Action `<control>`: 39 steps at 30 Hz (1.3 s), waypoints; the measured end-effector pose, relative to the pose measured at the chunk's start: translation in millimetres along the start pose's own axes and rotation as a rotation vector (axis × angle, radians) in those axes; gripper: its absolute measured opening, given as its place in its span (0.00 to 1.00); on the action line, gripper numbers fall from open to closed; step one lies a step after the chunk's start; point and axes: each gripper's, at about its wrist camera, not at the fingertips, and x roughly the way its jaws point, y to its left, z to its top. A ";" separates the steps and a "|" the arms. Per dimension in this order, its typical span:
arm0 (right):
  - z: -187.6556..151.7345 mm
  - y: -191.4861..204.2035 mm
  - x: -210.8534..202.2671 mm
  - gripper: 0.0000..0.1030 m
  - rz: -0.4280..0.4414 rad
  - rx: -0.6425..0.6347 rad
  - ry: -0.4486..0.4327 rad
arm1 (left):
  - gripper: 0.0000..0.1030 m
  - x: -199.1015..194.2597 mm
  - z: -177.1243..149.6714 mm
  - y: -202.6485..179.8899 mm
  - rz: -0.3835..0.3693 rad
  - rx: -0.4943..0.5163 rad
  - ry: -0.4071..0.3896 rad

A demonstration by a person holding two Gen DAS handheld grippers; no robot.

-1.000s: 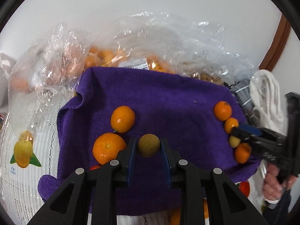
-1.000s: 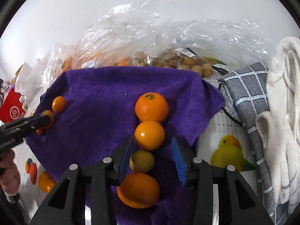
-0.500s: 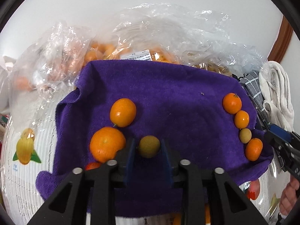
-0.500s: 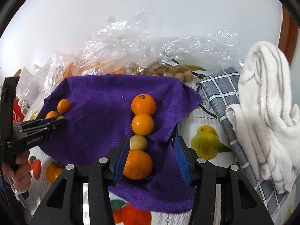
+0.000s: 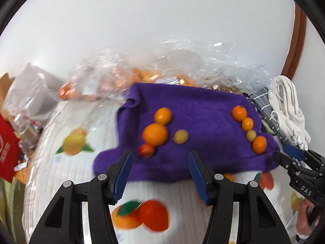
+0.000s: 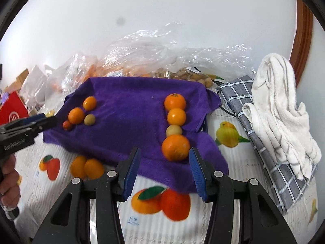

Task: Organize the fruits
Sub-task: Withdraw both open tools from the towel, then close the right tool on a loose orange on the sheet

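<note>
Both grippers backed off the purple towel [image 6: 130,109] vs 1 s ago; the yellow-green fruit that sat between the left pads now lies loose on the cloth.

Tablecloth [image 6: 233,158], white with printed fruit, carries everything. Clear plastic bags [image 6: 154,61] of fruit sit along the far edge of the towel. White towel [image 6: 278,109] is piled on a grey checked cloth [image 6: 270,168], to the right in the right wrist view.

Purple towel holds 2 groups:
- right column of 4, touching in line: orange [image 6: 174,101], orange [image 6: 176,116], yellow-green fruit [image 6: 174,131], large orange [image 6: 175,147]
- left cluster of 4: orange [image 5: 163,116], large orange [image 5: 155,134], small red fruit [image 5: 146,150], yellow-green fruit [image 5: 180,136] just beside the large one

2 loose oranges [image 6: 87,166] lie on the tablecloth at the towel's near edge.

Left gripper [image 5: 160,169]: jaws opening, fairly wide, nothing between them. Right gripper [image 6: 165,167]: jaws apart, empty, large orange just ahead of the tips. Hand [image 6: 9,174] on the left grip visible at frame edge.
</note>
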 end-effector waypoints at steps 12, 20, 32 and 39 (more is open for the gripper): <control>-32.9 47.3 3.9 0.48 0.088 -0.035 0.005 | 0.52 -8.6 -71.2 59.8 0.086 -0.041 0.057; -29.3 84.5 31.0 0.39 0.145 -0.099 0.042 | 0.52 -0.8 -82.2 80.1 0.073 -0.095 0.056; -21.7 73.8 44.5 0.38 0.201 -0.058 0.050 | 0.55 -5.6 -86.9 82.3 0.041 -0.125 0.023; -26.9 68.7 35.4 0.27 0.195 -0.080 0.028 | 0.55 -6.2 -88.1 84.4 0.034 -0.141 0.025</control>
